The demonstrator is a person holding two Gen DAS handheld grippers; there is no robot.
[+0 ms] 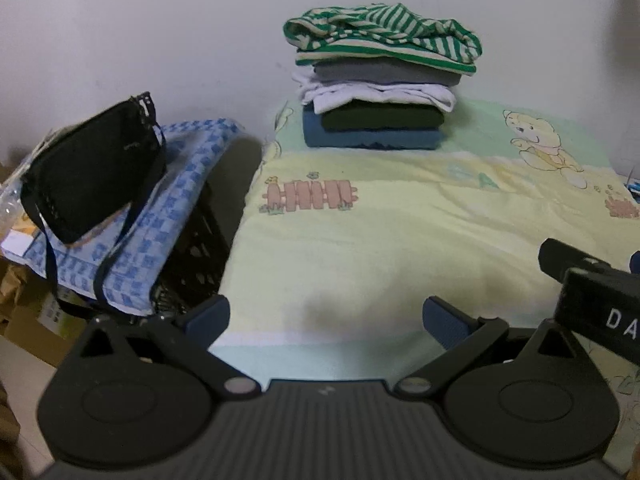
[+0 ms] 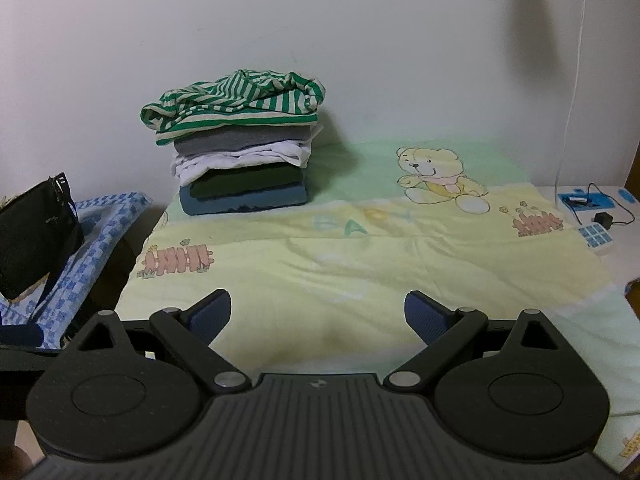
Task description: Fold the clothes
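A stack of folded clothes [image 1: 376, 100] stands against the far wall on a yellow-green bear blanket [image 1: 400, 220]. A green-and-cream striped shirt [image 1: 384, 34] lies loosely on top, over grey, white, dark green and blue pieces. The right wrist view shows the same stack [image 2: 244, 160] at the back left, with the striped shirt [image 2: 236, 100] uppermost. My left gripper [image 1: 326, 320] is open over the blanket's near part, nothing between its fingers. My right gripper [image 2: 318, 314] is open too, over the blanket [image 2: 360, 264]. Part of the right gripper's body [image 1: 592, 292] shows at the left view's right edge.
A black bag [image 1: 92, 168] rests on a blue checked cloth [image 1: 180, 184] over a dark crate left of the blanket. Boxes and paper sit at the far left. A white cable [image 2: 572, 92], a power strip [image 2: 598, 238] and a blue item [image 2: 586, 200] lie at the right.
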